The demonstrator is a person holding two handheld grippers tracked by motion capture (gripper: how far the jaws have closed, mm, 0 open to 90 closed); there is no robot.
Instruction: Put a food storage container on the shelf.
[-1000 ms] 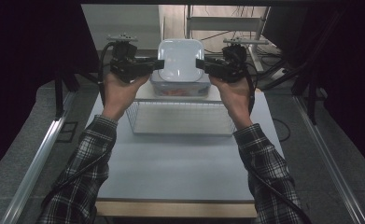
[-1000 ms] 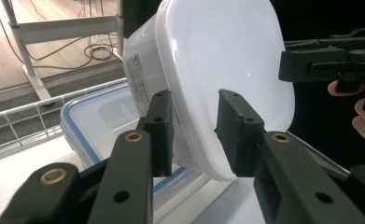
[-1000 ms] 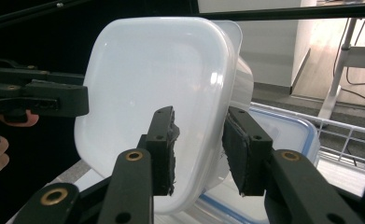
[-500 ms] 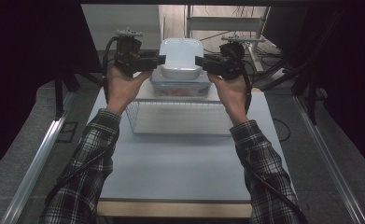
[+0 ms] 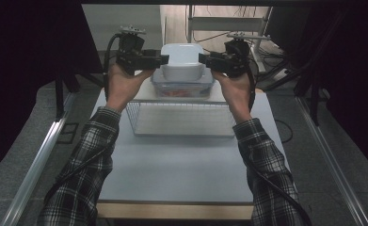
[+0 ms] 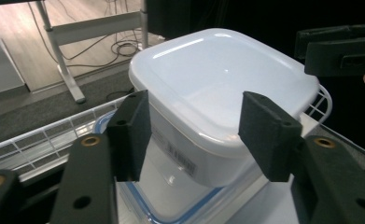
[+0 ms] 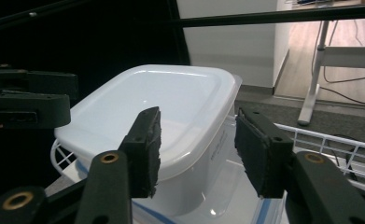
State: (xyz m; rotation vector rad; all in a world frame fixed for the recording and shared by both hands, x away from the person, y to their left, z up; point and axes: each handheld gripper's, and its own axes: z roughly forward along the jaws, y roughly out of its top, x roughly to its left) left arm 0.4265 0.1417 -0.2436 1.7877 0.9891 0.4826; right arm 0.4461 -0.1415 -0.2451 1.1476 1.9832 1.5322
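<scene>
Both grippers are letting go: the left gripper and right gripper have just been opening their fingers, released beside the white tub, which is sitting stacked on the clear container atop the wire rack. Next I'd guess pulling the hands straight out sideways without nudging it.

Your high view looks forward and down over the table from above your side. Each gripper view sits close behind its own jaws, facing the white tub from opposite sides. All three views share that tub and the wire basket.
</scene>
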